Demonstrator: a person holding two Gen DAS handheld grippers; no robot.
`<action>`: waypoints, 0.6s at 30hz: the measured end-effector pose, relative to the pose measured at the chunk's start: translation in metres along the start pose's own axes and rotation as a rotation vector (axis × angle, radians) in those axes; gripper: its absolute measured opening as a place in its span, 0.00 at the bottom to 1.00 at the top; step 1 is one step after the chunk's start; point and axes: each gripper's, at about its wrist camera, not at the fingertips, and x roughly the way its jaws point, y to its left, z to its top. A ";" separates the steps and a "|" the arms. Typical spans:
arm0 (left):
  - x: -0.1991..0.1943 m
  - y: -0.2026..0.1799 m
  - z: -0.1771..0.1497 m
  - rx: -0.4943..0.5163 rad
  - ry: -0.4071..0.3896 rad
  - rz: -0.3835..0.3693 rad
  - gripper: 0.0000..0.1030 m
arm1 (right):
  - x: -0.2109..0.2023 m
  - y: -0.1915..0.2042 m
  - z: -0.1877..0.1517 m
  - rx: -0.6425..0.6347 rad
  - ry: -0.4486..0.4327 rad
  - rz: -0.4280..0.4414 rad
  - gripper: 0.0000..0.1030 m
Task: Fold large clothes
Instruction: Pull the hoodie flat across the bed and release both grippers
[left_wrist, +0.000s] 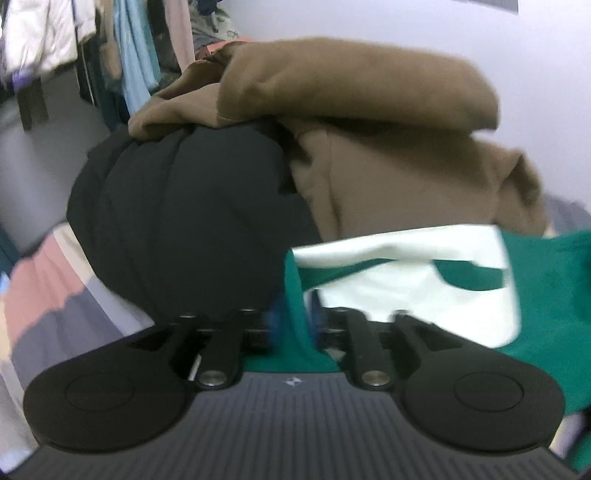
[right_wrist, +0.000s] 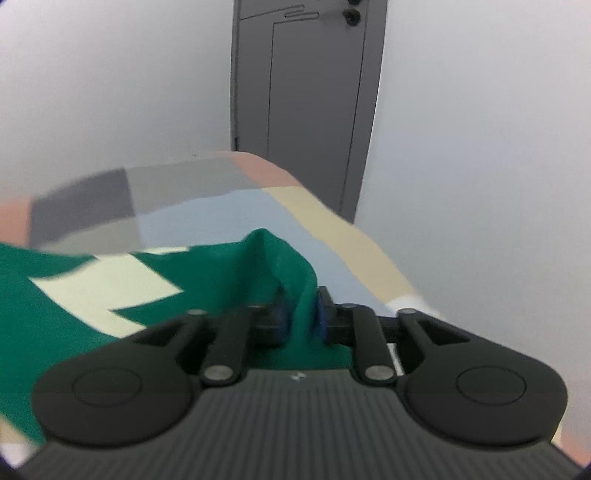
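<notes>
A green garment with cream-white patches (left_wrist: 406, 280) lies in front of my left gripper (left_wrist: 293, 326). A fold of its green cloth runs between the blue pads (left_wrist: 274, 325), which stand apart from it, so the gripper is open. In the right wrist view the same green and cream garment (right_wrist: 110, 291) spreads to the left over a patchwork bedcover (right_wrist: 221, 218). A raised green fold (right_wrist: 273, 258) passes between the blue pads (right_wrist: 322, 314) of my right gripper (right_wrist: 301, 319), whose jaws are also parted and do not pinch it.
A black padded garment (left_wrist: 184, 221) and a brown one (left_wrist: 369, 110) are heaped just beyond the left gripper. Clothes hang on a rack (left_wrist: 129, 55) at the back left. A grey door (right_wrist: 306, 103) and white walls stand behind the bed's far corner.
</notes>
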 end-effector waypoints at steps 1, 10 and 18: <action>-0.011 0.001 -0.004 -0.022 -0.007 -0.034 0.63 | -0.008 -0.001 0.003 0.022 0.019 0.028 0.42; -0.104 -0.032 -0.061 -0.046 0.041 -0.273 0.63 | -0.125 0.046 -0.011 0.028 0.021 0.243 0.53; -0.176 -0.081 -0.116 -0.039 0.223 -0.489 0.63 | -0.246 0.121 -0.057 -0.102 0.058 0.568 0.53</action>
